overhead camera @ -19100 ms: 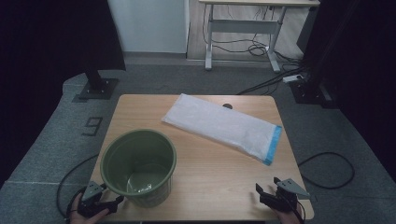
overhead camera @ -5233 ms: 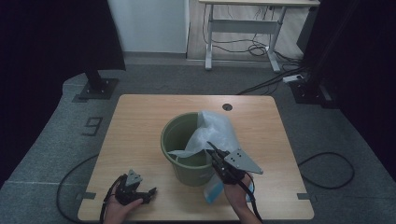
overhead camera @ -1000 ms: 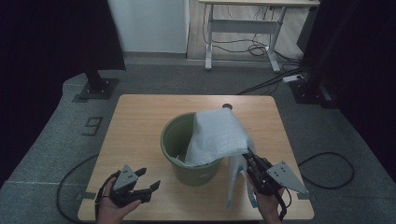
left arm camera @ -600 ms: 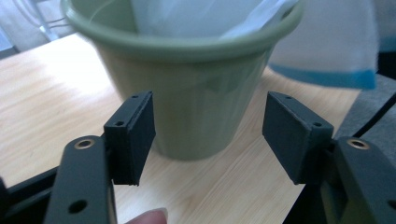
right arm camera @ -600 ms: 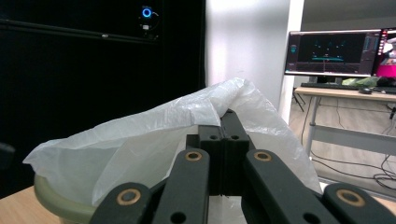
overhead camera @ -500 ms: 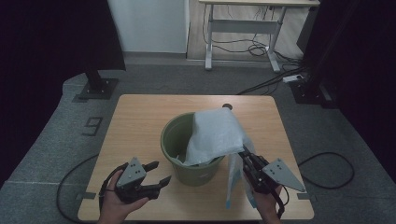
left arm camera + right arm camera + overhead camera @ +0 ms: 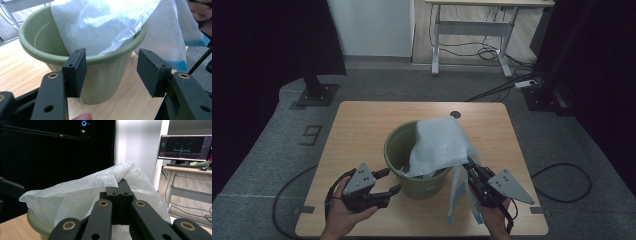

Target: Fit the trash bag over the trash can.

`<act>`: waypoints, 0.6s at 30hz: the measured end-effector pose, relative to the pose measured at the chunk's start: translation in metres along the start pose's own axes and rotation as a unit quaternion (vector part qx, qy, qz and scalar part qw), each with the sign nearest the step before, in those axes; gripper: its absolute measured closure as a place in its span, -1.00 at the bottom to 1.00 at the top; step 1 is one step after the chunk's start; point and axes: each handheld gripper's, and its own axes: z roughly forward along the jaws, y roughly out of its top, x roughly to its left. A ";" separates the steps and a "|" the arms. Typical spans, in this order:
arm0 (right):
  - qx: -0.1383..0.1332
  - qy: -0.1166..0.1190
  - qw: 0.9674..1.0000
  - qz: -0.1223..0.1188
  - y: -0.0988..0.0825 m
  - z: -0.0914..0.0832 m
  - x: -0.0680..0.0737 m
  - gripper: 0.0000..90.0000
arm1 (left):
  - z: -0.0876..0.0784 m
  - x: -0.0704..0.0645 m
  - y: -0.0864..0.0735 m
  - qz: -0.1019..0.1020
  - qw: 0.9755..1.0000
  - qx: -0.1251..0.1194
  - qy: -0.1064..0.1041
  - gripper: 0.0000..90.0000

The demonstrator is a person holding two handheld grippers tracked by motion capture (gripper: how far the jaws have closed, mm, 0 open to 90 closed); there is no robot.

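Observation:
A green plastic bucket (image 7: 412, 170) stands in the middle of the wooden table (image 7: 362, 125). A white plastic bag (image 7: 439, 142) lies draped over its right rim, its blue-edged end hanging down outside. My right gripper (image 7: 470, 169) is shut on the bag's upper edge (image 7: 82, 187), the jaws pressed together (image 7: 120, 195). My left gripper (image 7: 392, 181) hovers at the bucket's front left, open. Its jaws have just been closing and grip nothing. Ahead of its pads (image 7: 75, 72) are the bucket's rim and wall (image 7: 100, 82), with the bag (image 7: 100, 22) above.
A small round hole (image 7: 455, 114) sits near the table's far edge. Beyond the table are a white desk frame (image 7: 472, 30), floor cables (image 7: 562, 175) and a black stand base (image 7: 314, 95). A monitor (image 7: 185, 147) glows behind the bag.
My left gripper has risen and come right, up to the bucket's side, with its jaws a little narrower. The right gripper and the bag stay put.

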 end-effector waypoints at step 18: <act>0.000 -0.003 1.000 0.002 0.004 0.004 -0.002 0.97 | 0.009 0.019 0.012 -0.008 1.000 -0.017 -0.011 -0.62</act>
